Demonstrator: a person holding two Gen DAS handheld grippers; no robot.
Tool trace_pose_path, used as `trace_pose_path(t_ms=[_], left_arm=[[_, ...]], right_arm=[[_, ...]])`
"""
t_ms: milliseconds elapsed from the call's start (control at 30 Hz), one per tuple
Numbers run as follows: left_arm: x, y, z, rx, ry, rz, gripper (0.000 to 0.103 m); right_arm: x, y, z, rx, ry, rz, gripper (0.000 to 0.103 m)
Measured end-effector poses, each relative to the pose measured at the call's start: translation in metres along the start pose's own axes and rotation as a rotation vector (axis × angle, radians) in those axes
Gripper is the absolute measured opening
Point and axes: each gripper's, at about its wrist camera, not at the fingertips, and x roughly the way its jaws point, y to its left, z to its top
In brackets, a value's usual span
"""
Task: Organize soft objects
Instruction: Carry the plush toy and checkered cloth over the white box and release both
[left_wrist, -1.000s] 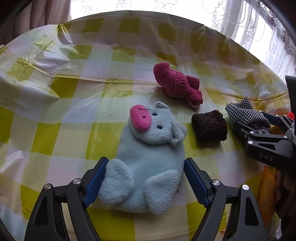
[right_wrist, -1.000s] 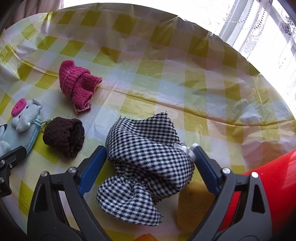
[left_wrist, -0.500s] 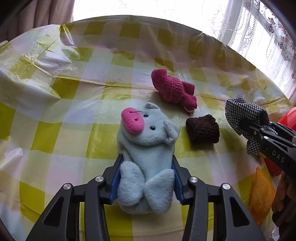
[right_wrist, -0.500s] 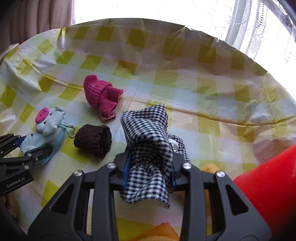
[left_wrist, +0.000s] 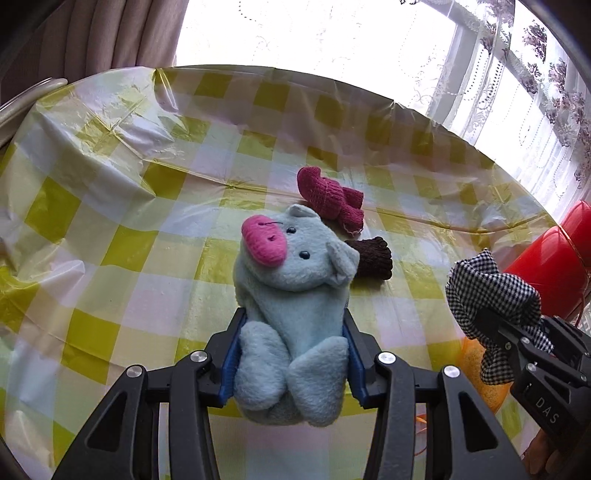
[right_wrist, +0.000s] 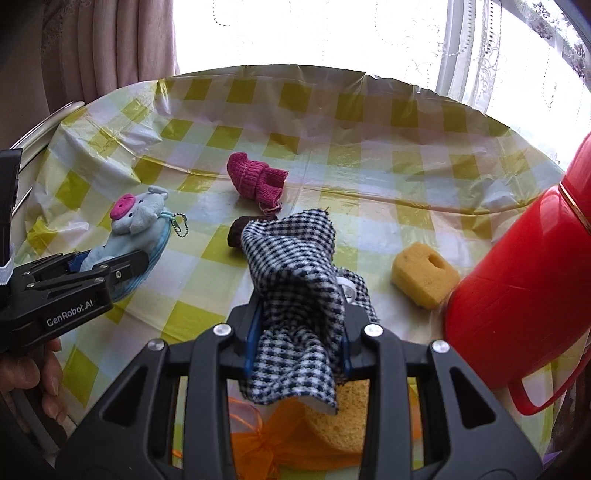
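The left gripper is clamping the blue plush elephant at frame centre; the right gripper is clamping the checked cloth. Behind them, the pink sock and brown sock are lying mid-table, the tablecloth spreading open toward upper left.

- The table is viewed from just behind the left gripper, facing forward along its fingers.
- The pink sock ahead is shared with the view from behind the right gripper.
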Motion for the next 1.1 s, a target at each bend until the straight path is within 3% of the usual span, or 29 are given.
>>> trace_pose_path(t_ms=[700, 1100], left_arm=[[-0.068, -0.097, -0.049, 0.147, -0.020, -0.131, 0.048], [-0.084, -0.154, -0.069, 0.243, -0.003, -0.221, 0.048]], right_arm=[[-0.078, -0.047, -0.064, 0.111, -0.014, -0.056, 0.036], [-0.122, -0.107, -0.107, 0.209, -0.006, -0.137, 0.036]])
